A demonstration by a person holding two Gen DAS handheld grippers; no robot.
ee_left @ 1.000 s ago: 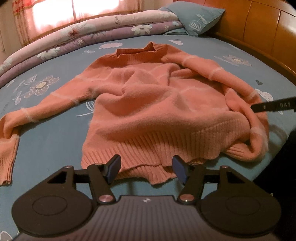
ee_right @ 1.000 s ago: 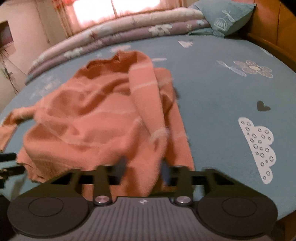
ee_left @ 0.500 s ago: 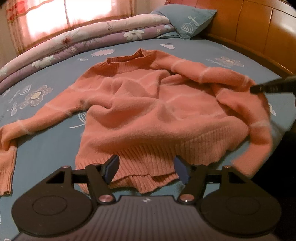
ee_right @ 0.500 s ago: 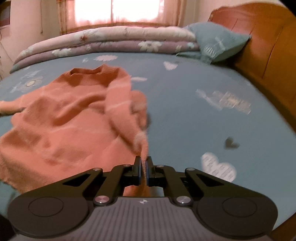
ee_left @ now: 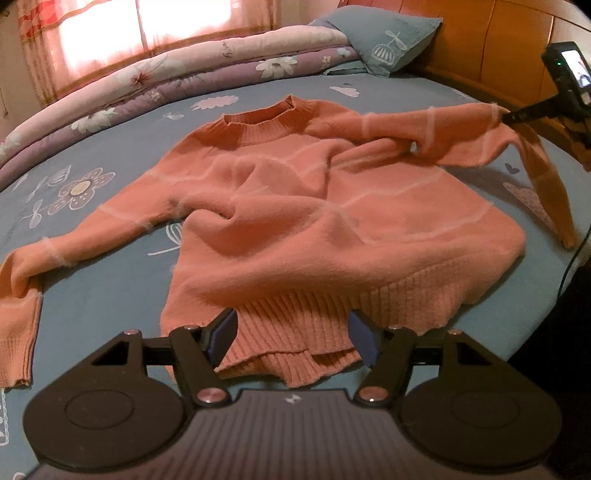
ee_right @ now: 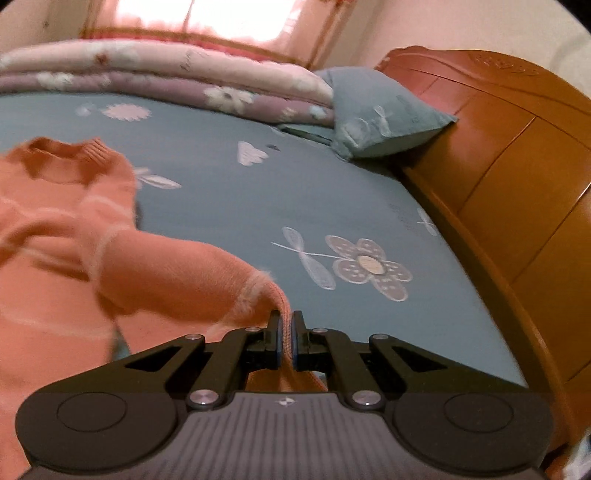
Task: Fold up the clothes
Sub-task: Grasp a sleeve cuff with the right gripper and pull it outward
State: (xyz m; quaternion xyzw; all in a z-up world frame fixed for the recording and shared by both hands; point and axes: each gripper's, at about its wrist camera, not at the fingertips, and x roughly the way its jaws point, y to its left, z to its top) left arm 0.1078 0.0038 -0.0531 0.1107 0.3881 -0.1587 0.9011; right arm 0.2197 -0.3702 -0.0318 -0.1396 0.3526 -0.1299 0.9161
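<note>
An orange knitted sweater (ee_left: 303, 221) with pale stripes lies face up and rumpled on the blue bed sheet (ee_left: 110, 288). My left gripper (ee_left: 291, 336) is open just above the ribbed hem (ee_left: 295, 332), nothing between its pads. My right gripper (ee_right: 287, 338) is shut on the right sleeve (ee_right: 177, 273) near its cuff. In the left wrist view that sleeve (ee_left: 436, 129) is stretched out to the right, lifted off the bed, with the right gripper (ee_left: 517, 116) at its end and the cuff hanging below. The left sleeve (ee_left: 55, 251) lies spread out on the sheet.
A rolled floral quilt (ee_left: 177, 70) and a blue pillow (ee_left: 388, 33) lie at the far side of the bed. A wooden headboard (ee_right: 517, 177) runs along the right. The bed's near edge drops off at lower right (ee_left: 554, 302).
The right gripper closed on the right sleeve, then pulled it up and out to the right, unfolding it from across the sweater's body. The left gripper stayed over the hem.
</note>
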